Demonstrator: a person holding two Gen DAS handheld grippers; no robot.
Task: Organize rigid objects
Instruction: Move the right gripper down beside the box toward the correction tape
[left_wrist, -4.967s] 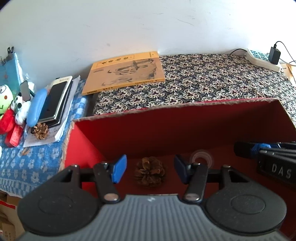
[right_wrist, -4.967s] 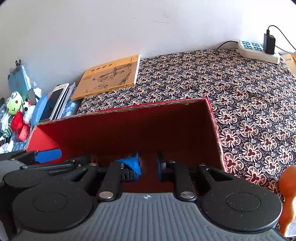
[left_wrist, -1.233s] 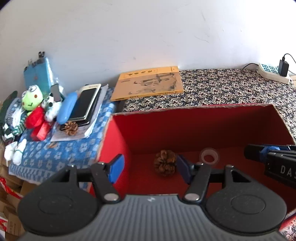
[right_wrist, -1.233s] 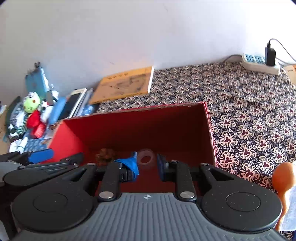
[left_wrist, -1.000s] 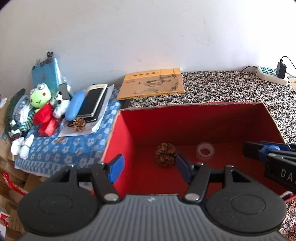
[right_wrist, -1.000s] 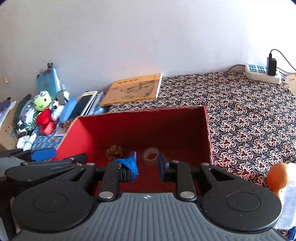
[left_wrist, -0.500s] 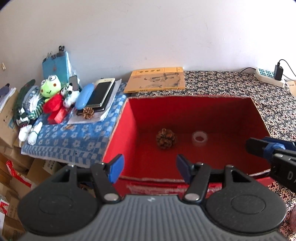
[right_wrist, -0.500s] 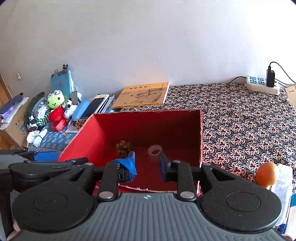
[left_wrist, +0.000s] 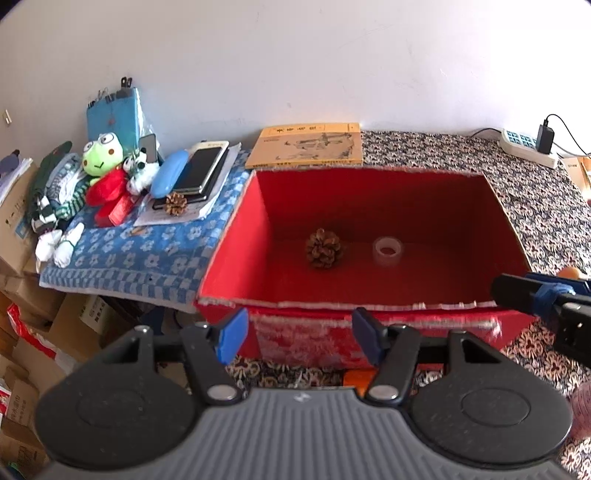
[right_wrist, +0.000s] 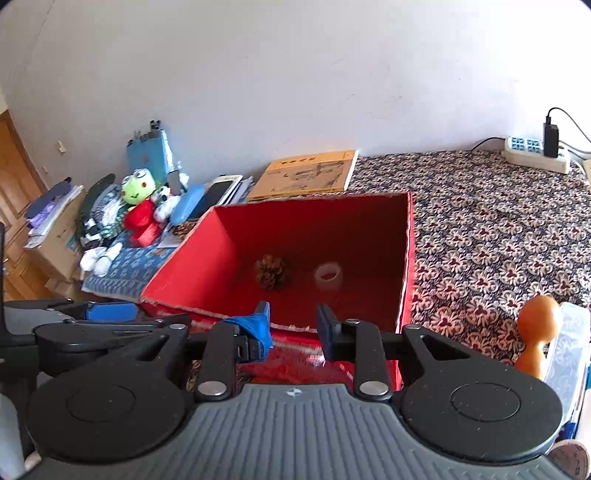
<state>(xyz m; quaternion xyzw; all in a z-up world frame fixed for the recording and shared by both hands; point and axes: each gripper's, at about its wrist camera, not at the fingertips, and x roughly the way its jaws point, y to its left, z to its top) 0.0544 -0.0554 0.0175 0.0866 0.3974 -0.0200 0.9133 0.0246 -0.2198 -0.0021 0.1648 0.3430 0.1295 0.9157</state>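
Jaws of the left gripper (left_wrist: 297, 339) are standing wide apart and empty; the right gripper (right_wrist: 293, 328) is gaping narrowly, gripping nothing. Just ahead, the red box (left_wrist: 236, 236) is holding a pine cone (left_wrist: 323, 247) and a tape roll (left_wrist: 387, 250), lying apart. Beyond, a yellow book (left_wrist: 306, 146) is lying by the wall.

The red box (left_wrist: 236, 236) looks like matt cardboard with rough, frayed rims. Inside it, a scaly woody pine cone (left_wrist: 323, 248) lies beside a translucent glossy plastic tape roll (left_wrist: 387, 252). Left of the box, a woven blue cloth (left_wrist: 129, 254) bears plush toys (left_wrist: 101, 162).
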